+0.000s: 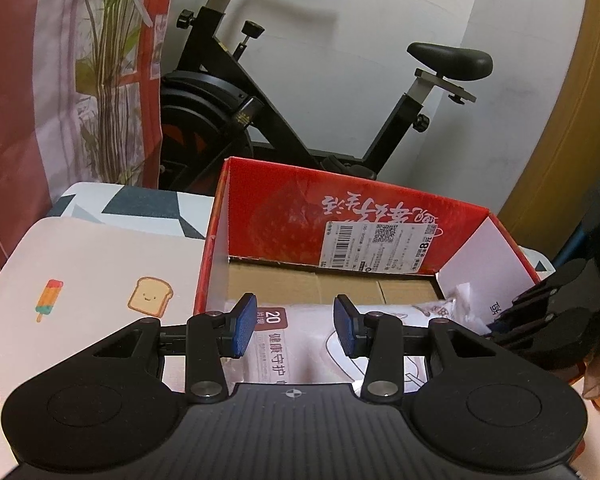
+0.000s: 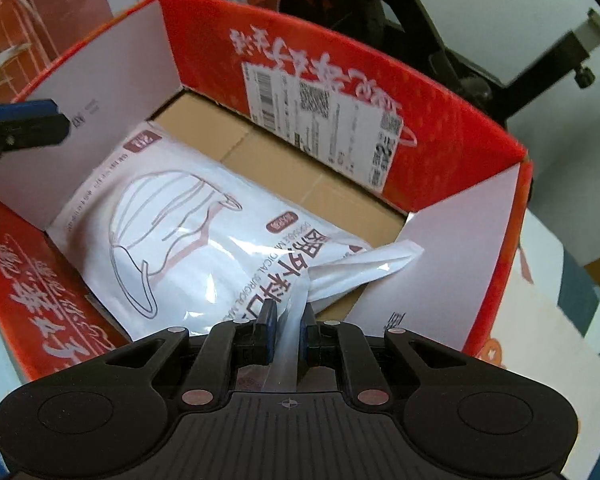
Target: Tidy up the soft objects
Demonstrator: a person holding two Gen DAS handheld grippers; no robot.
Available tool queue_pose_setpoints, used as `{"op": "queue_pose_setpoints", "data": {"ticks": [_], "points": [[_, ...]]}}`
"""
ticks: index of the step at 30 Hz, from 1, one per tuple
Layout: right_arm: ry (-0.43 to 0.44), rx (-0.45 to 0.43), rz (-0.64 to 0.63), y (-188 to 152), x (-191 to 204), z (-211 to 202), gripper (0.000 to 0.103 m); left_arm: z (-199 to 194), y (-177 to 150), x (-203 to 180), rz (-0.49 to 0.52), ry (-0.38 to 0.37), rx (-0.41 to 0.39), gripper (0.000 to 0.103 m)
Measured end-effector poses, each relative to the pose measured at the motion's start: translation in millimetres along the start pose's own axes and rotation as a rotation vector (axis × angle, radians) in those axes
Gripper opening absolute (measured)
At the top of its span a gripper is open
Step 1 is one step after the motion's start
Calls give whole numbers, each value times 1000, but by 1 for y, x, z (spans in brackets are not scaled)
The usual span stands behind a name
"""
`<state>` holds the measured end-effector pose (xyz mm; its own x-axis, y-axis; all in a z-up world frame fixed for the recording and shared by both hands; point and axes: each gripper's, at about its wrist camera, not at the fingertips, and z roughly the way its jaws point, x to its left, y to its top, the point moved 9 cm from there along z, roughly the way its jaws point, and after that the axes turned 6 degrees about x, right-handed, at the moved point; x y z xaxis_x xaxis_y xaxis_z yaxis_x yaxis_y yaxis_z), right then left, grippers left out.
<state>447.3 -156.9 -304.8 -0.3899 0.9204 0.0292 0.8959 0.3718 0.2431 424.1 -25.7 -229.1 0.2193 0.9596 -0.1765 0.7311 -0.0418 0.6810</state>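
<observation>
On the left, the tabletop (image 1: pixel 92 264) carries a pale mat printed with one ice lolly (image 1: pixel 49 300) and one toast slice (image 1: pixel 150 295). Behind it hang a red-and-white curtain (image 1: pixel 16 92) and one plant (image 1: pixel 108 80), with one exercise bike (image 1: pixel 260 92) against the wall.

One red box (image 1: pixel 220 216) stands open on the tabletop, to the right of the mat, its brown cardboard floor partly bare. One shipping label (image 1: pixel 380 248) is stuck on its far inner wall. One white mask pack (image 2: pixel 172 232) lies inside the box, against the left white flap and slanting toward the near right.

The left tool (image 1: pixel 295 326) hovers above the near edge of the box with its two blue pads spread apart and nothing between them; the mask pack shows below the gap. In the right wrist view its blue tip (image 2: pixel 24 120) shows at the left edge, above the left flap.

The right tool (image 2: pixel 287 328) is clenched on the clear plastic edge of the mask pack at the pack's near right end, where the wrapper bunches up and one corner folds toward the right flap.
</observation>
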Motion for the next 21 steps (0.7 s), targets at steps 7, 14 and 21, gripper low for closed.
{"op": "queue_pose_setpoints", "data": {"ticks": [7, 14, 21], "points": [[-67, -12, -24, -2, 1, 4, 15, -3, 0, 1, -1, 9, -4, 44], [-178, -72, -28, 1, -3, -13, 24, -12, 1, -1, 3, 25, -18, 44], [-173, -162, -24, -7, 3, -40, 78, -24, 1, -3, 22, 36, -34, 45]]}}
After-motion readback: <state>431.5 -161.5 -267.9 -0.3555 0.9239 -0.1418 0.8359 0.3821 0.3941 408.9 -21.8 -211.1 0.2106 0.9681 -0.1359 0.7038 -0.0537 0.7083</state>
